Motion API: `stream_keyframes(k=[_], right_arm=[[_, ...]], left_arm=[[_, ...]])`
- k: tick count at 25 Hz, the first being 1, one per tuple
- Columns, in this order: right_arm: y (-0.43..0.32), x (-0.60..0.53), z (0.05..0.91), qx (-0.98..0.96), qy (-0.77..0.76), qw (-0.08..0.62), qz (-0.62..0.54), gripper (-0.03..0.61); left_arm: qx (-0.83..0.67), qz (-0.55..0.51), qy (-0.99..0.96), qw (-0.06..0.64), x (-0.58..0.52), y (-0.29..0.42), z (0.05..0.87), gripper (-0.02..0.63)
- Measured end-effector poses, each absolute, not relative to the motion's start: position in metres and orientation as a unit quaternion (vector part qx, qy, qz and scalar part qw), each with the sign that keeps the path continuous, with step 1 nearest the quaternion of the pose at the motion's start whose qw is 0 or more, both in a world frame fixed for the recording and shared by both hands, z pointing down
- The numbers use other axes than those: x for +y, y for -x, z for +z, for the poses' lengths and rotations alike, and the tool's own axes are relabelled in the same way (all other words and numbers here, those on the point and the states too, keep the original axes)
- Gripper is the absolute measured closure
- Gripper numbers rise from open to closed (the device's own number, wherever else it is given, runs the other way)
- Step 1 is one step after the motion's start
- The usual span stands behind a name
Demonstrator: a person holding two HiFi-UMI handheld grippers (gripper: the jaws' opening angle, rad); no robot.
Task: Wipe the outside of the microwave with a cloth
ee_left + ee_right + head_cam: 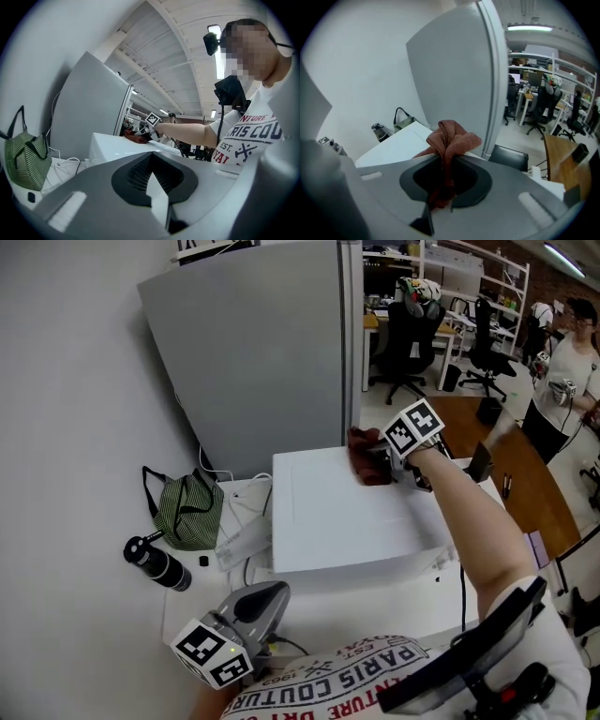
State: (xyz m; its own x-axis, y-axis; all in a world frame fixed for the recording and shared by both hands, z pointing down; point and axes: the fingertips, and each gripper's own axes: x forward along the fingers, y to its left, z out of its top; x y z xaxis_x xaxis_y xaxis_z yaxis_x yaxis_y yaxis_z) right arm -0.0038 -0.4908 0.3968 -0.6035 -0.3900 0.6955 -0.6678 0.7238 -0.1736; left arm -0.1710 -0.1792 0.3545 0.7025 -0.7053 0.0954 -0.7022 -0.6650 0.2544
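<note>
1. The red-brown cloth [367, 463] lies on the far right corner of the white microwave's [342, 517] top, clamped in the right gripper [390, 458].
2. The person's T-shirt [349, 673] reads "PARIS COUTURE".
3. A green striped bag [187, 510] and a black bottle [157, 563] sit near the counter's [192, 601] left edge. A grey partition [253, 352] stands behind.
4. The right arm stretches forward. The left gripper [262, 594] hangs at the near edge, jaws closed on nothing.

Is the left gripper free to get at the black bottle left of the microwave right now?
Probably yes. The left gripper hangs near the table's front, jaws shut and empty, and nothing stands between it and the black bottle; the microwave sits off to the right.
</note>
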Motion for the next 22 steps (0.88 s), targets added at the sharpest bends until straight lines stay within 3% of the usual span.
stream_keyframes(k=[11,19,22], right_arm=[[-0.191,-0.491,0.396,-0.820,-0.434,0.272,0.258,0.535],[-0.202,-0.480,0.391,-0.829,-0.442,0.249,0.234,0.535],[-0.187,-0.474,0.373,-0.860,-0.419,0.202,0.212,0.535]], left_arm=[[-0.302,0.007,-0.944,0.135,-0.190,0.071,0.350,0.609],[-0.289,0.026,-0.947,0.135,-0.177,0.029,0.349,0.608],[-0.298,0.029,-0.944,0.135,-0.168,0.021,0.347,0.609]])
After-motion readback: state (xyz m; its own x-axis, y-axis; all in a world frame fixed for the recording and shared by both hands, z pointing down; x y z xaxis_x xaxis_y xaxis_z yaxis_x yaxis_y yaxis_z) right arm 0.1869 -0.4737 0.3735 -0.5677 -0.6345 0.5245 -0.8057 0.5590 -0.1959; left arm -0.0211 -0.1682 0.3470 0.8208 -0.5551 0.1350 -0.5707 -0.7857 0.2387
